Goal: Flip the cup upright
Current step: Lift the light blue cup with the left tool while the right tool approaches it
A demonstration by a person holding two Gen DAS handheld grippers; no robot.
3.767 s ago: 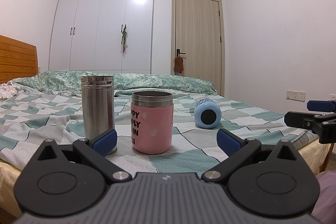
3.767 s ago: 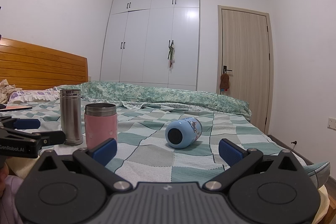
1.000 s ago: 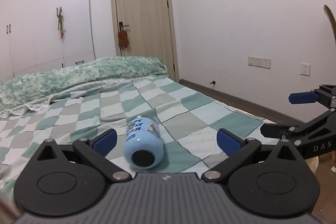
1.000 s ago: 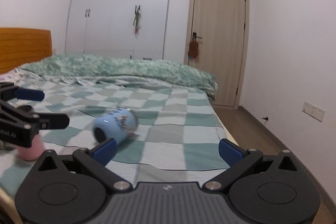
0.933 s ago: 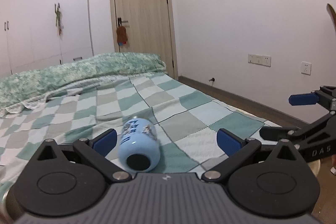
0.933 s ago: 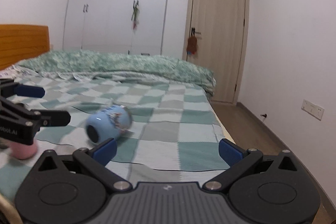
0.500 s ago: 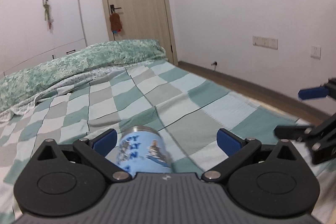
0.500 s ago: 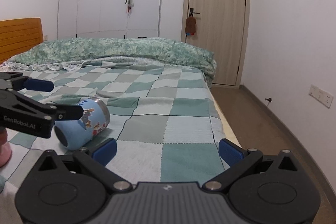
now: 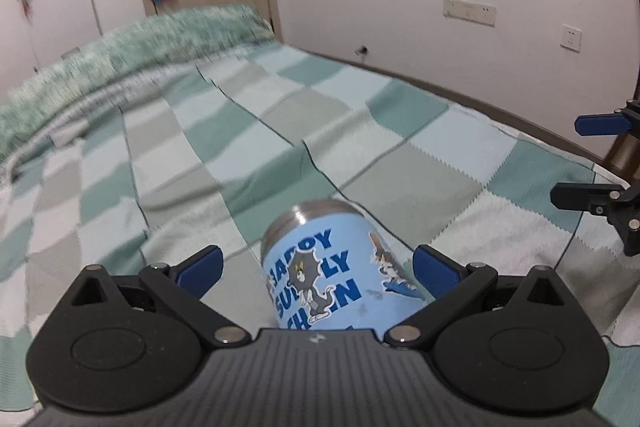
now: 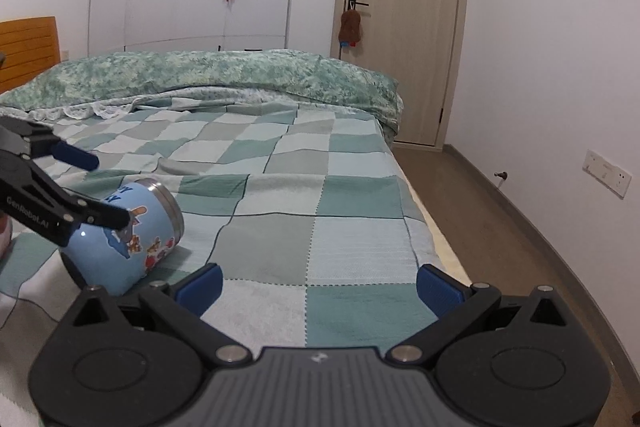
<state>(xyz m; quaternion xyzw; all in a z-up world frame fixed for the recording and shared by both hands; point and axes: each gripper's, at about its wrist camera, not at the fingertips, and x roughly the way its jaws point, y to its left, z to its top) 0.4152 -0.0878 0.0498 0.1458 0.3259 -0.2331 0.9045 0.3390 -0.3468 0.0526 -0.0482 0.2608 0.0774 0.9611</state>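
The cup is lying on its side on the bed, right between the blue pads of my left claw. It's a short round cylinder, glossy light-blue body with cartoon stickers and blue lettering, and a bare steel rim at the mouth pointing away from me. The left claw is spread wide around it; the right-hand pad looks just beside the cup wall, though I can't tell if it's actually touching.

My right claw is also spread, pinching nothing, hanging over the bed edge off to the side of the cup. From there I can see my left claw's black fingers straddling the cup.

The blanket is a soft woven checkerboard of teal, grey and pale squares, a bit rumpled.
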